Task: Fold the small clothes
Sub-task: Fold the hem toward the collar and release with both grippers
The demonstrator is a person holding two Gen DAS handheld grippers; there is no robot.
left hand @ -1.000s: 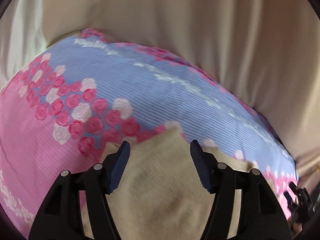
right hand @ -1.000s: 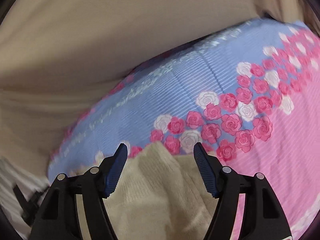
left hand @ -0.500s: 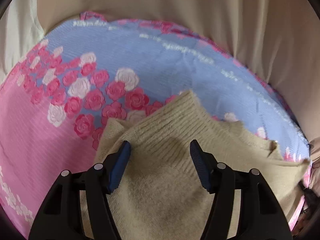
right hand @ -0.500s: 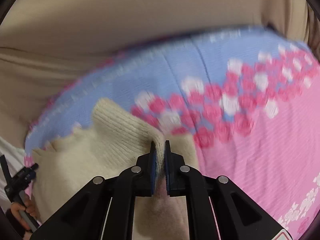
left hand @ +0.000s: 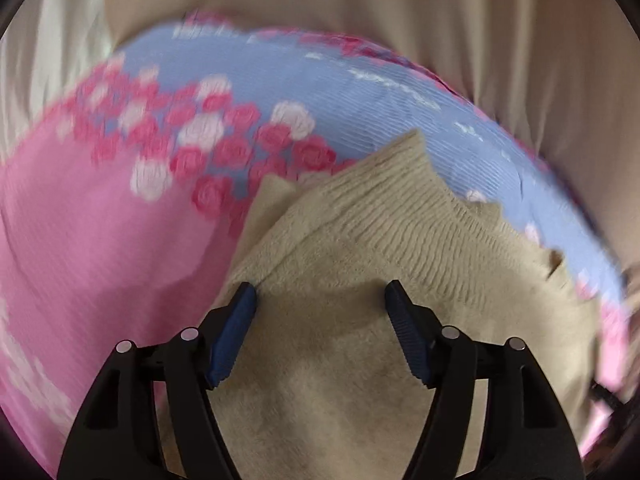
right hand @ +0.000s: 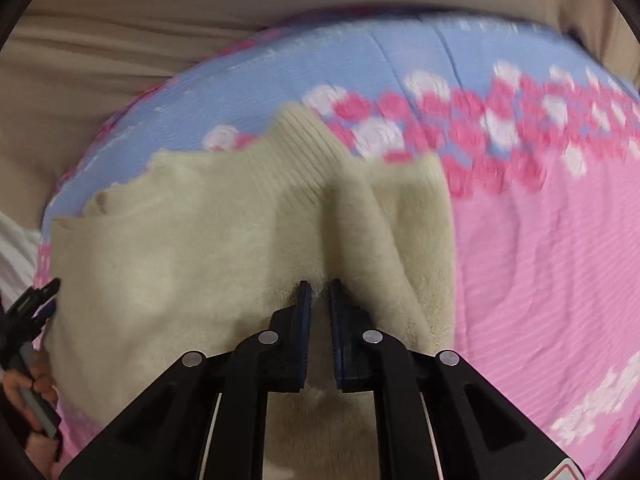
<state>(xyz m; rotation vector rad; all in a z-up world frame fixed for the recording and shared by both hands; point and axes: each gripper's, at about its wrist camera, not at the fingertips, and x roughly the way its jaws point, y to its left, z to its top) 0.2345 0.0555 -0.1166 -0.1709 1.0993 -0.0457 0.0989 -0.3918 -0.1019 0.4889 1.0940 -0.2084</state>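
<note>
My right gripper (right hand: 319,286) clamps a pinch of the soft, limp beige knitted garment (right hand: 208,240), left gripper (left hand: 320,300) gapes above it; I'd grab its ribbed edge.

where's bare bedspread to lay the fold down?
Free: pink bedspread right of the beige knit garment, and the blue strip beyond its ribbed edge. Crowded: right gripper pinches a ridge of knit; left gripper hangs open over the garment.

It looks like a home bedroom: a pink and blue rose-printed bedsheet (left hand: 100,240) covers the surface, and beige draped fabric (left hand: 440,20) lies behind it.
</note>
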